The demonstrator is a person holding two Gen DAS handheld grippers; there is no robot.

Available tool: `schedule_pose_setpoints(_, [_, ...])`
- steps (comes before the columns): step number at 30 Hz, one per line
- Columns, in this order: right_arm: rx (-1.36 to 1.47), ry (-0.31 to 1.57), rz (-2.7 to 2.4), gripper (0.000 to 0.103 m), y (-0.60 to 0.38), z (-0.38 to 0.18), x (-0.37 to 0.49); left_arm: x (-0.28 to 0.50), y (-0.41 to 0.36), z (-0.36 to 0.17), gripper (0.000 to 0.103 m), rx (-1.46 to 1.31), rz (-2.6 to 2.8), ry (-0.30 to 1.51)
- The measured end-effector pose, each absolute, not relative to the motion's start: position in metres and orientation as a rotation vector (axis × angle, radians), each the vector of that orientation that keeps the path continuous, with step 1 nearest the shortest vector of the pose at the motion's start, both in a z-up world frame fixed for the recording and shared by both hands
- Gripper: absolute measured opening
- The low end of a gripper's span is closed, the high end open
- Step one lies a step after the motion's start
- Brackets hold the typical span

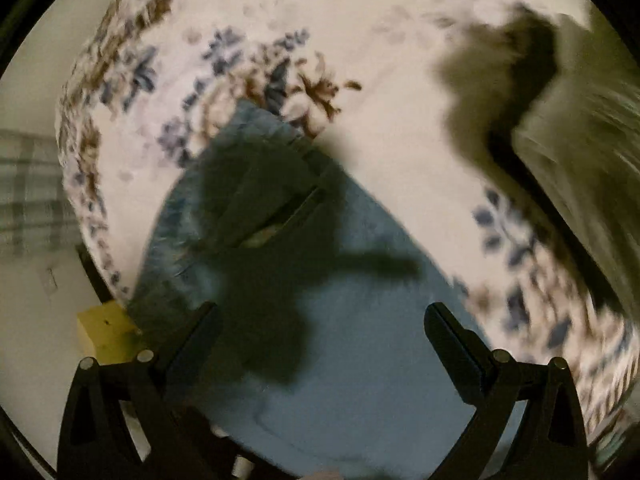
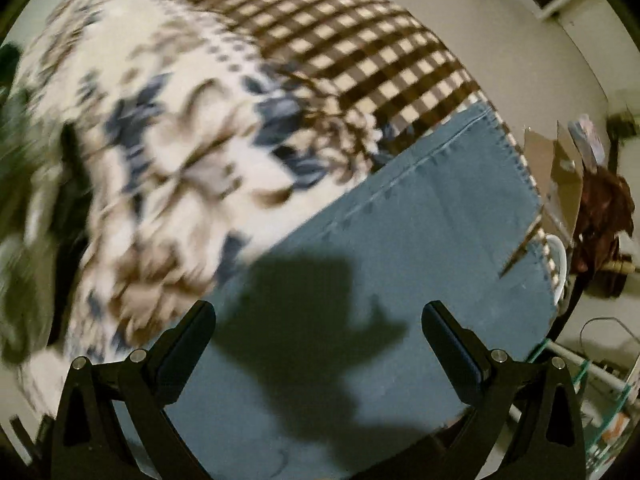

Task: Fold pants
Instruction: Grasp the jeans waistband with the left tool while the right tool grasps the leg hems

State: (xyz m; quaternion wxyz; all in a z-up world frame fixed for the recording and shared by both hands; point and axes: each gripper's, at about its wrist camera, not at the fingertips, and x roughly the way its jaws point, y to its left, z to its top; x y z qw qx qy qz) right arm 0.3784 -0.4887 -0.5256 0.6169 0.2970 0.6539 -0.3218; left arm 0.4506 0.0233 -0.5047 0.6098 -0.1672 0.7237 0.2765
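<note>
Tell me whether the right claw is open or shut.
Open. In the right wrist view the right claw has its two fingers spread wide, with bare blue pants showing between them and nothing gripped.

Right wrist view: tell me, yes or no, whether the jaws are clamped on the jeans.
No. The right gripper has its jaws spread wide apart above the blue jeans, with no fabric pinched between them.
</note>
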Motion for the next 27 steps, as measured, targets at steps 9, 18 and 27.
schedule_pose_setpoints(9, [0.779, 1.57, -0.856, 0.103, -0.544, -0.617, 0.381, 0.486, 0.045, -0.57, 0.102, -0.437, 0.715, 1.677])
schedule_pose_setpoints(18, [0.854, 1.528, -0.807, 0.067, -0.553, -0.644, 0.374, 0.465, 0.034, -0.526, 0.035, -0.466, 0.65, 1.516])
schedule_pose_setpoints(27, [0.909, 1.426, -0.72, 0.006, -0.555, -0.616, 0.342, 0.418, 0.042, -0.448, 0.027, -0.54, 0.524, 1.392])
